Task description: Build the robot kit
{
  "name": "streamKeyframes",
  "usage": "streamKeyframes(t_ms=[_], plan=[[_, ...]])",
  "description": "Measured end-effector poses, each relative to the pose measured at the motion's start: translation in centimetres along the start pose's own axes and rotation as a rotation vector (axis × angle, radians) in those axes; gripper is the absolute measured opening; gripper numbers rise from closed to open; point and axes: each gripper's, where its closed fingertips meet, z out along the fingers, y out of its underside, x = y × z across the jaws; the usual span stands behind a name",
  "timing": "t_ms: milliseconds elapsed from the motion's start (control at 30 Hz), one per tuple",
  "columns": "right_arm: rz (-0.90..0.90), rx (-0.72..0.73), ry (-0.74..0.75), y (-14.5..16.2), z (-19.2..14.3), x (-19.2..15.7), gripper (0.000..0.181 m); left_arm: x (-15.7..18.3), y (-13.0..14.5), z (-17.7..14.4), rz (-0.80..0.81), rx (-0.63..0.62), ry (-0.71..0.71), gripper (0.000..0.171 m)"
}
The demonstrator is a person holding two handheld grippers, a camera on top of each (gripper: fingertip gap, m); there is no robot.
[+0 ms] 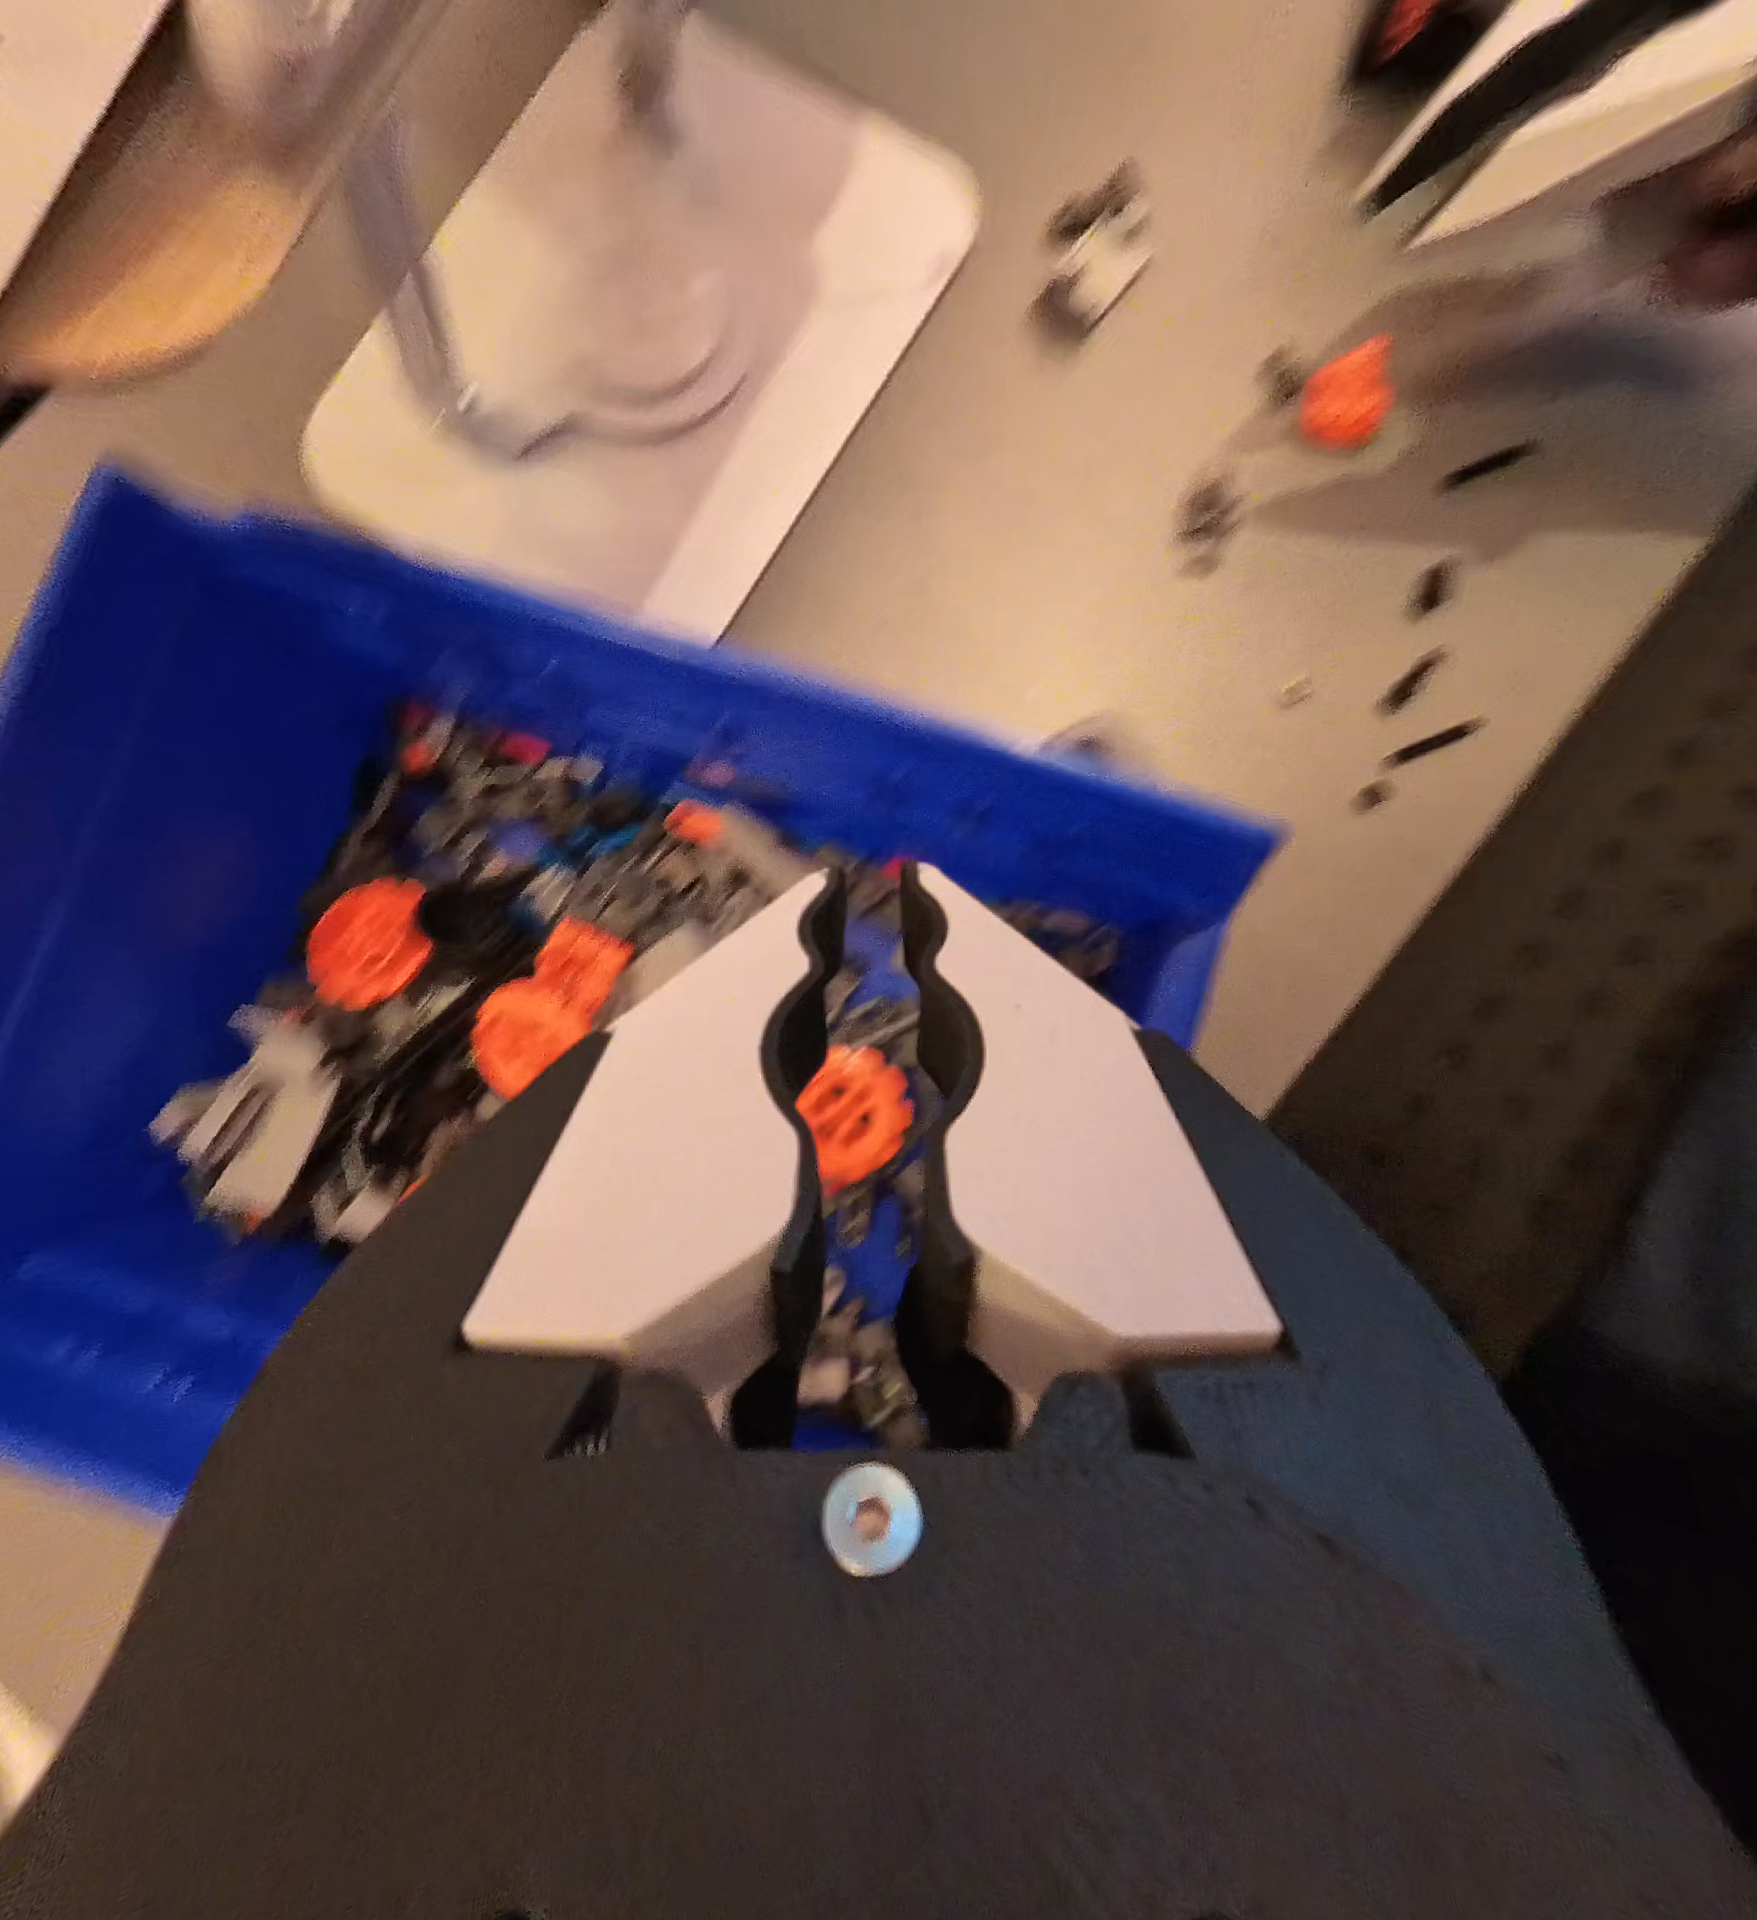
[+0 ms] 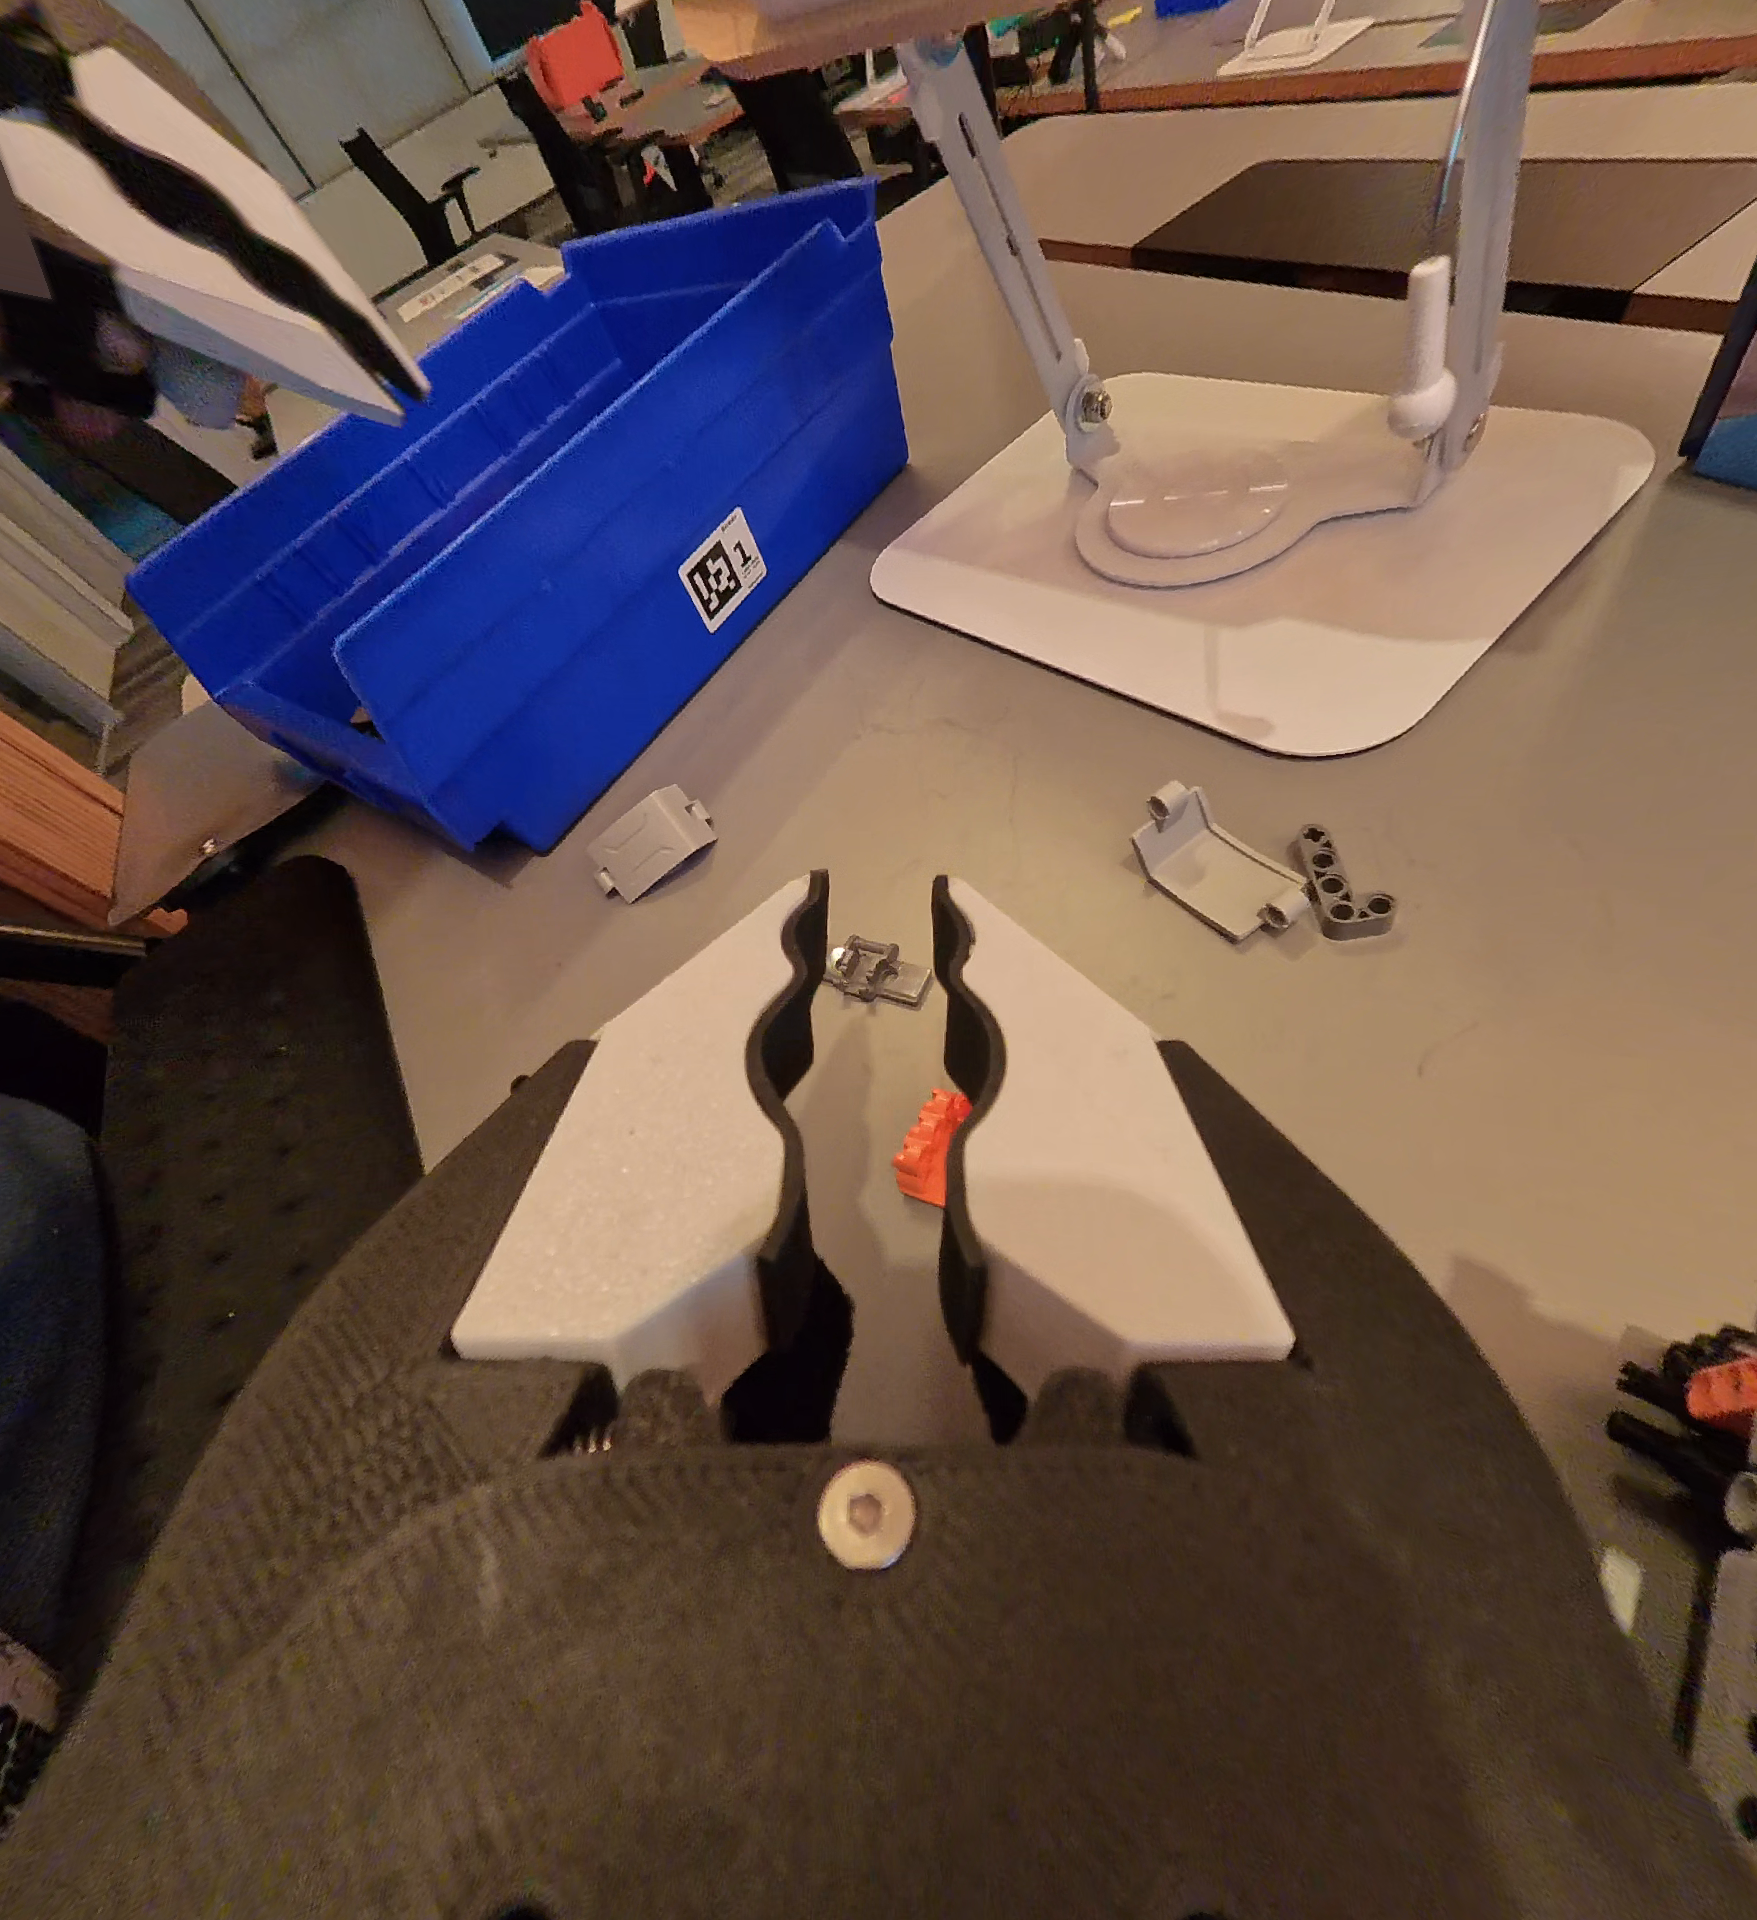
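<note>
Left wrist view is blurred, but the left gripper (image 1: pixel 872 883) is hanging above the blue bin (image 1: pixel 178 727), with its two fingers standing close together and only a narrow gap between them; nothing is sitting between the tips. Under it the bin is holding a heap of small plastic parts — orange gears (image 1: pixel 370 940) among black, grey and blue pieces. One more orange gear (image 1: pixel 1350 393) is lying on the grey table (image 1: pixel 1009 499) beyond the bin, near some scattered dark pieces.

In the right wrist view the right gripper (image 2: pixel 879 883) is hovering low over the table, its fingers spread apart and holding nothing. Between the fingers a small orange gear piece (image 2: pixel 931 1148) is showing on the table, just beside the right finger; I cannot tell if it is touching. A small grey link piece (image 2: pixel 876 971) is lying near the tips. Farther off are lying a grey panel (image 2: pixel 650 842), a curved grey panel (image 2: pixel 1212 873) and, touching it, a dark grey beam with holes (image 2: pixel 1336 902). The white stand base (image 2: pixel 1269 644) is standing behind them, to the right of the bin — both on the same table.
</note>
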Motion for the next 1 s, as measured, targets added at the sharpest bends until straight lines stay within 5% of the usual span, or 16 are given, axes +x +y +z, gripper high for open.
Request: streamKeyframes(t_ms=[100, 267, 633, 833, 1000], plan=[[0.006, -0.011, -0.005, 0.2, 0.4, 0.0, 0.017, -4.4, 3.2, 0.4, -0.053, -0.089, -0.070, 0.017], [0.002, -0.028, -0.005, 0.3, 0.9, -0.1, 0.017, -7.6, 3.1, 2.6, -0.079, -0.086, -0.047, 0.016], [0.014, -0.039, -0.002, 0.4, 1.7, 0.0, 0.017, -10.0, 3.5, 7.5, -0.089, -0.211, 0.017, 0.026], [0.014, -0.040, -0.002, 0.3, 2.0, 0.0, 0.017, -10.3, 6.1, 8.7, -0.003, -0.368, -0.022, 0.037], [0.014, -0.047, 0.001, 0.2, 2.0, 0.3, 0.017, -9.8, 6.4, 8.4, -0.023, -0.342, -0.002, 0.020]])
